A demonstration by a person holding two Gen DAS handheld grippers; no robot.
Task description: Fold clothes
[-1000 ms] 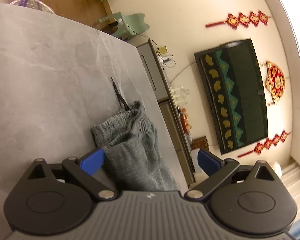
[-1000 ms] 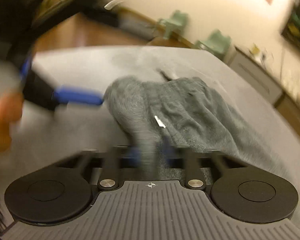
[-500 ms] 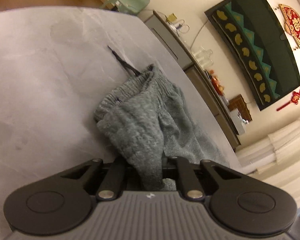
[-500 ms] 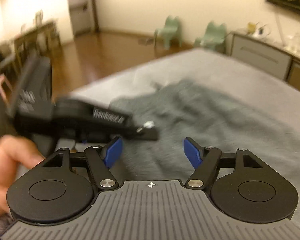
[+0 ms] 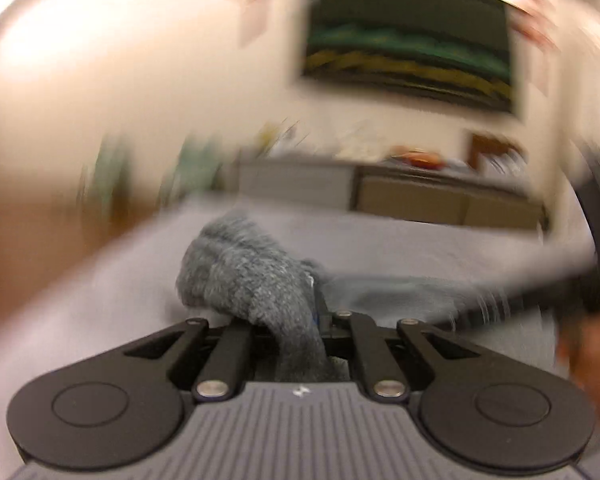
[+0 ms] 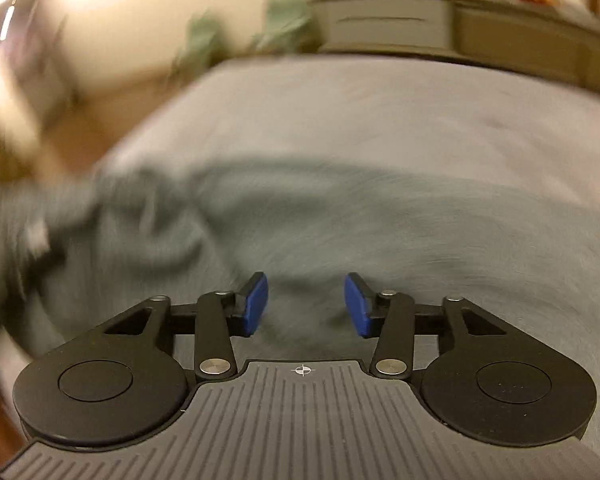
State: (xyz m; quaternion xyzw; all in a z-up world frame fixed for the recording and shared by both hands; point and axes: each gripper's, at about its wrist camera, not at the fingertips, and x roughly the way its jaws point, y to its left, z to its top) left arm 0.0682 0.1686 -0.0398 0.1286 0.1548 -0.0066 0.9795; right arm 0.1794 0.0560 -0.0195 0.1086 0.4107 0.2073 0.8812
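Where both views agree, the work surface is a pale grey table [image 6: 380,112] with a rounded far edge, set in a cream-walled room; brown floor shows past its left side. Both frames are heavily motion-blurred.

Item, garment: grey knit clothing [image 6: 300,220], lying spread across the middle of the table, bunched toward the left edge of the right wrist view.

Item, left gripper [image 5: 300,336]: tongs drawn narrow, clamped on a bunched fold of the grey clothing, which rises in a rounded hump just ahead of them and stands above the table.

Item, right gripper [image 6: 306,306]: tongs parted to a moderate gap, blue pads [image 6: 256,300] bare, poised over the flat part of the garment; contact with the cloth cannot be told.

Left wrist view only: a dark wall hanging [image 5: 408,40] with green and yellow bands, a low sideboard [image 5: 380,196] below it, and at far right a blurred hand [image 5: 588,348] with a dark tool.

Right wrist view only: the garment's full spread, two pale green chairs [image 6: 240,36], and a grey cabinet [image 6: 384,24].
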